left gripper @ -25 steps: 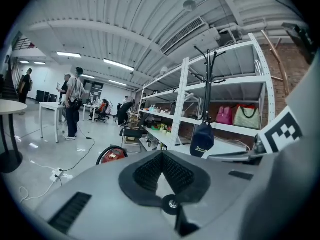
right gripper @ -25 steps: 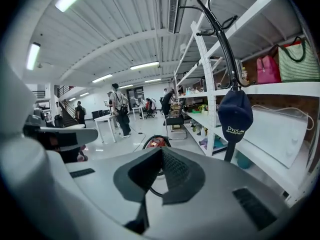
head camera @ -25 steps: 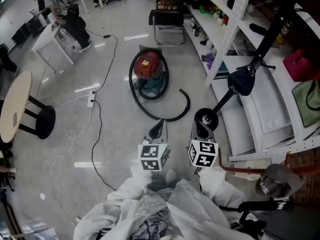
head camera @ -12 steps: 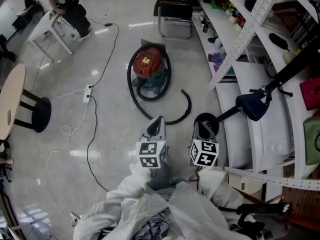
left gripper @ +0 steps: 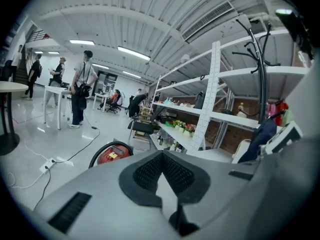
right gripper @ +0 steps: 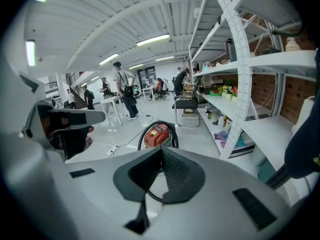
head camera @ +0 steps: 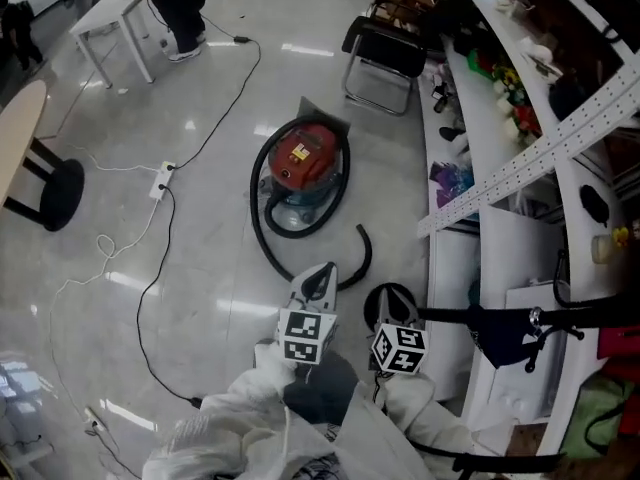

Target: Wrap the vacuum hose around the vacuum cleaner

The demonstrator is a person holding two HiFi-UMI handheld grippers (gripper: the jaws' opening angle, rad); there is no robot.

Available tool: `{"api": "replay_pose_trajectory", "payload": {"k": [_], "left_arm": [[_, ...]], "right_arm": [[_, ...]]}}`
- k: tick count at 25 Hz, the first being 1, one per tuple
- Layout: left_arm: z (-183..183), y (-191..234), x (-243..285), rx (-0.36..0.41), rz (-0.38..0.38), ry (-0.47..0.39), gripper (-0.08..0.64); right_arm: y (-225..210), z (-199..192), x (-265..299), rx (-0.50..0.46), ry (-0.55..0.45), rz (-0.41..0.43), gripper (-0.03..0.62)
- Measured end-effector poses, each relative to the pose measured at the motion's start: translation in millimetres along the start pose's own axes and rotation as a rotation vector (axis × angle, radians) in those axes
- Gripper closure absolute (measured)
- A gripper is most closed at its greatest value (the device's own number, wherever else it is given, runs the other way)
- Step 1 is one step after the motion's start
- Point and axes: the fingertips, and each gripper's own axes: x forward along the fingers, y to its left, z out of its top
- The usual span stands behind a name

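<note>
at the left of the head view a white cable (head camera: 110,268) and power strip (head camera: 160,180) trail over the glossy floor (head camera: 210,338), well apart from the job. in the centre the red vacuum cleaner (head camera: 303,163) stands with the black vacuum hose (head camera: 368,253) already looped around its body. the rest of the hose runs toward the bottom of the frame and hooks up to a loose end lying just right of the machine. below that tail your left gripper (head camera: 322,268) points at the hose, jaws pressed together with nothing between them. to its right your right gripper (head camera: 390,303) is likewise closed and empty, and its own view frames the vacuum straight ahead. at far right, white shelving (head camera: 480,118) crowds the aisle.

the step in hand reads as the approach to the loose tail. spread the jaws before you arrive. take the hose a little back from its free end with one gripper, and use the other to steady the loop already laid. carry the tail low and in the same direction as the existing turn, so it lies snug against the body. the hose looks springy, so it may uncoil if let go early.
</note>
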Motion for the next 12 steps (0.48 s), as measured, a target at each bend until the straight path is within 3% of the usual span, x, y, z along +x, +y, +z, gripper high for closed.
{"api": "replay_pose_trajectory", "payload": {"k": [6,12], "left_arm": [[-79,26,70,0.044,-0.02,-0.041,0.561],[-204,69,151,0.048,0.037,0.107,0.561]], "right_arm": [[-32,-89,136,-0.133,0.172,0.183,0.577],[-64,-180,236,-0.164,0.258,0.216,0.577]]}}
